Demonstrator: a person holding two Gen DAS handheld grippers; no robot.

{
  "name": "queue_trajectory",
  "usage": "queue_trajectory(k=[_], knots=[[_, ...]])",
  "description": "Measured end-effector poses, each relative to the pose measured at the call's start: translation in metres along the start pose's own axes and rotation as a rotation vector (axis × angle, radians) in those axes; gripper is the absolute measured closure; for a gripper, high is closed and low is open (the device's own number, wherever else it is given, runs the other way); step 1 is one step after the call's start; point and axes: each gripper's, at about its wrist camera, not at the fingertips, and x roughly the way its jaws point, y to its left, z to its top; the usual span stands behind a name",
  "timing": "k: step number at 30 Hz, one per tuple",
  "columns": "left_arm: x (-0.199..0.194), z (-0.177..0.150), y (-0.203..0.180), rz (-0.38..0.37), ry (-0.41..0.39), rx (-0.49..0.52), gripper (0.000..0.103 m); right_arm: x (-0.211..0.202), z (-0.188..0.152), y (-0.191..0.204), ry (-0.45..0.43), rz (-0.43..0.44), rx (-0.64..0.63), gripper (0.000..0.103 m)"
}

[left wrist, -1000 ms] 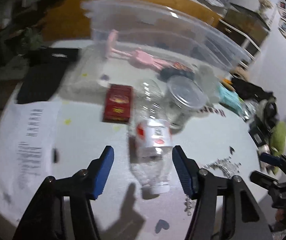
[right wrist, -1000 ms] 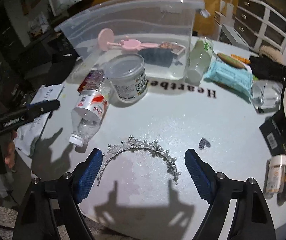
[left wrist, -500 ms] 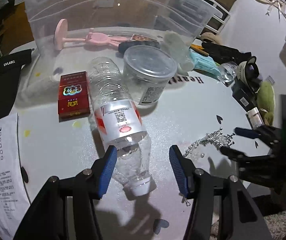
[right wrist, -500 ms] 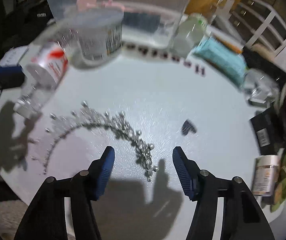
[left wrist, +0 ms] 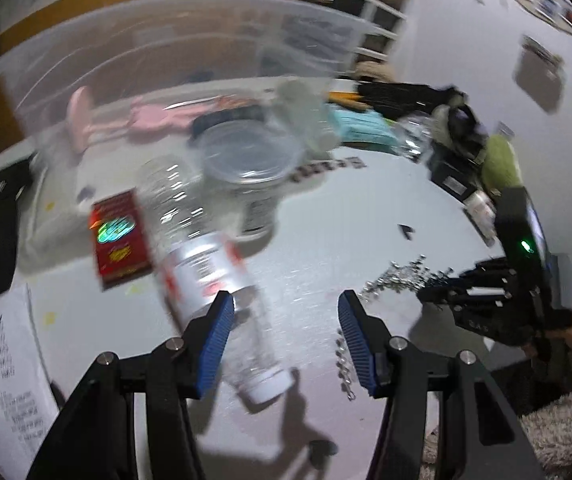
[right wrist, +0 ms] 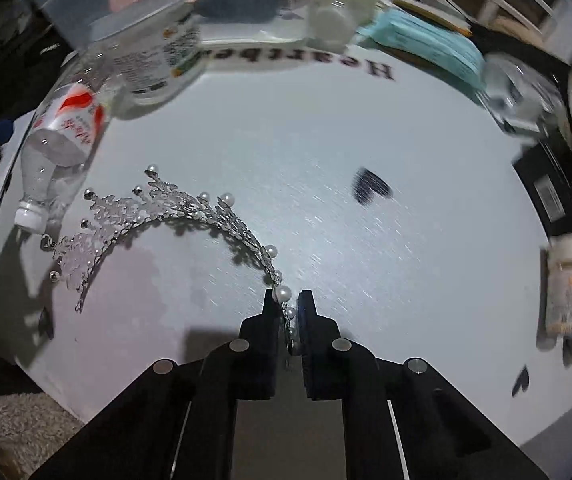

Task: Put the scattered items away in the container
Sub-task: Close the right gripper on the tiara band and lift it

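A silver tiara with pearls lies on the white table, and my right gripper is shut on its right end. The tiara also shows in the left wrist view, beside the right gripper's body. My left gripper is open, with its left finger over a clear water bottle that lies on its side, cap toward me. The bottle sits left of the tiara. A clear plastic bin stands at the back with a pink item inside.
A red box lies left of the bottle, a lidded clear tub behind it. A teal pack, a small bottle, a glass and dark items crowd the right. Printed paper lies front left.
My right gripper moved down to the tiara's right end and shut on it. My left gripper shifted right, so the bottle now lies under its left finger, not between the fingers.
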Motion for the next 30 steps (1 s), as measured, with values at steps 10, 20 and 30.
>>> queue_trajectory(k=[10, 20, 30], knots=[[0.049, -0.013, -0.082, -0.115, 0.104, 0.292, 0.049, -0.008, -0.018, -0.035, 0.025, -0.021, 0.078, 0.095], [0.091, -0.014, -0.092, -0.050, 0.194, 0.192, 0.078, -0.012, -0.029, -0.053, 0.015, 0.018, 0.039, 0.095], [0.104, -0.006, -0.080, -0.018, 0.249, 0.010, 0.097, -0.017, -0.011, -0.052, 0.007, 0.023, -0.076, 0.095]])
